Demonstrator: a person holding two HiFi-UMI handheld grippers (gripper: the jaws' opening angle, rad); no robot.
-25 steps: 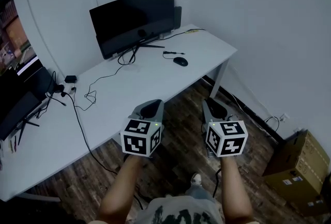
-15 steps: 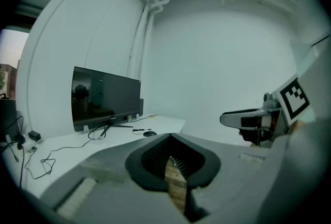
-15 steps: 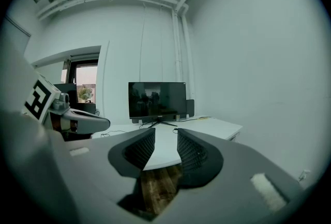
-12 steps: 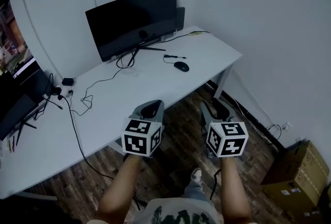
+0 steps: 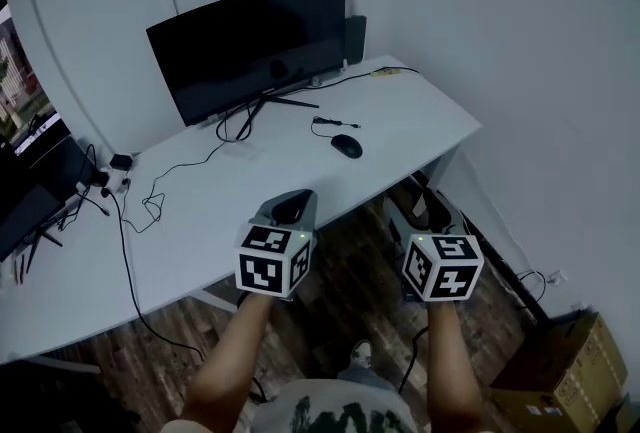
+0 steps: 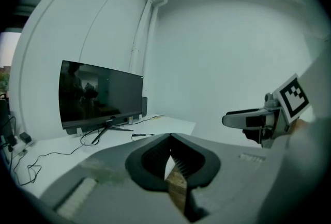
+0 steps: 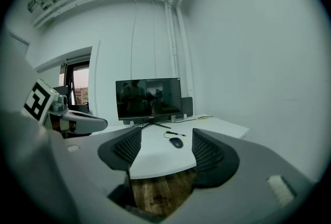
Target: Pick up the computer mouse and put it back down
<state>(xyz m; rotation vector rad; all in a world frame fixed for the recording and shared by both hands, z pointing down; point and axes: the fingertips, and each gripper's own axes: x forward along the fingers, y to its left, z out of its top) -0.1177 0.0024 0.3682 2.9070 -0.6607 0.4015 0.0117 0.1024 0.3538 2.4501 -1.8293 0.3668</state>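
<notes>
A dark computer mouse (image 5: 347,146) lies on the white desk (image 5: 230,201), right of the middle, with its cable curling behind it. Both grippers hang over the wooden floor in front of the desk, well short of the mouse. My left gripper (image 5: 289,209) has its jaws together, with nothing in them (image 6: 170,154). My right gripper (image 5: 425,206) stands open; its jaws have just been opening and nothing is between them. In the right gripper view the mouse (image 7: 176,142) shows far off through the gap of the right gripper (image 7: 161,149).
A black curved monitor (image 5: 250,46) stands at the desk's back, with cables trailing left to a small adapter (image 5: 120,162). A second screen (image 5: 30,206) sits at far left. A cardboard box (image 5: 560,381) is on the floor at right.
Both grippers have moved forward toward the desk, which now lies closer beneath the view. The right gripper's jaws have spread apart; the left gripper's look unchanged.
</notes>
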